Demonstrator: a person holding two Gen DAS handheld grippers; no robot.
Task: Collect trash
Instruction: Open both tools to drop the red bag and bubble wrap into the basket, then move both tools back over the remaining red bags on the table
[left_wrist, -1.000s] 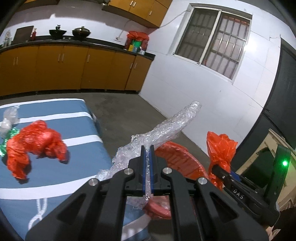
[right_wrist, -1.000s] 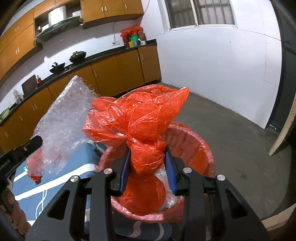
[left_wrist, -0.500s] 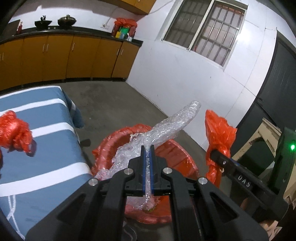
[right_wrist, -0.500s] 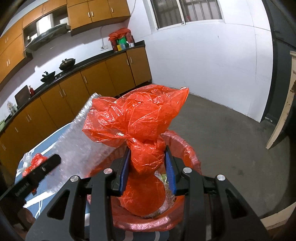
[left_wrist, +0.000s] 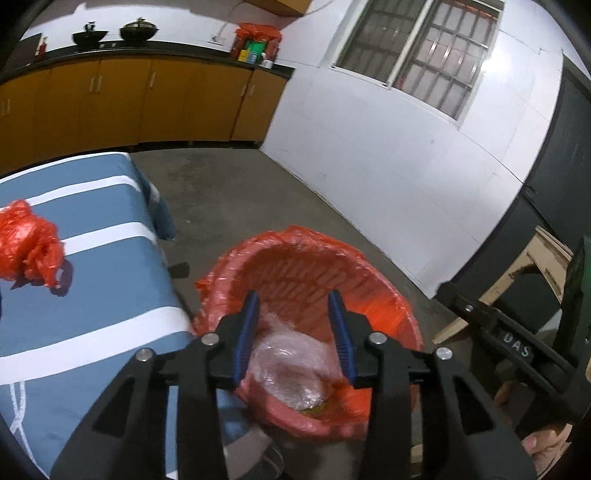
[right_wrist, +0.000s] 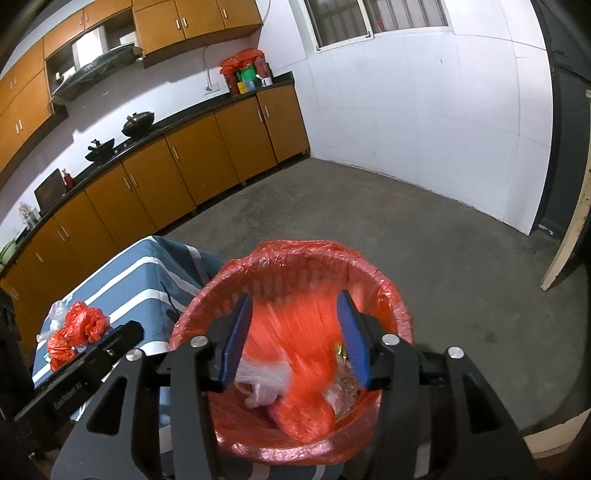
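Both opening over the bin (right_wrist: 388, 291): left gripper (left_wrist: 293, 314) empty, right gripper (right_wrist: 295, 325) around a blurred red bag (right_wrist: 295, 332), unpinched, bare floor (right_wrist: 369, 206) beyond the far rim.

Right gripper (right_wrist: 295, 332): over the bin, jaws opening, nothing pressed between them.
Bin (right_wrist: 384, 288): red-lined basket on the floor, just right of the bench.
Red bag (right_wrist: 295, 354): blurred, in the bin's mouth, between the jaws but free of them.
Bin contents: clear plastic (right_wrist: 262, 380) and scraps.
Bench (right_wrist: 140, 273): blue-and-white striped cloth; crumpled red plastic (right_wrist: 79, 326) at its left.
Left gripper (right_wrist: 85, 373): near left; its jaws are out of view.
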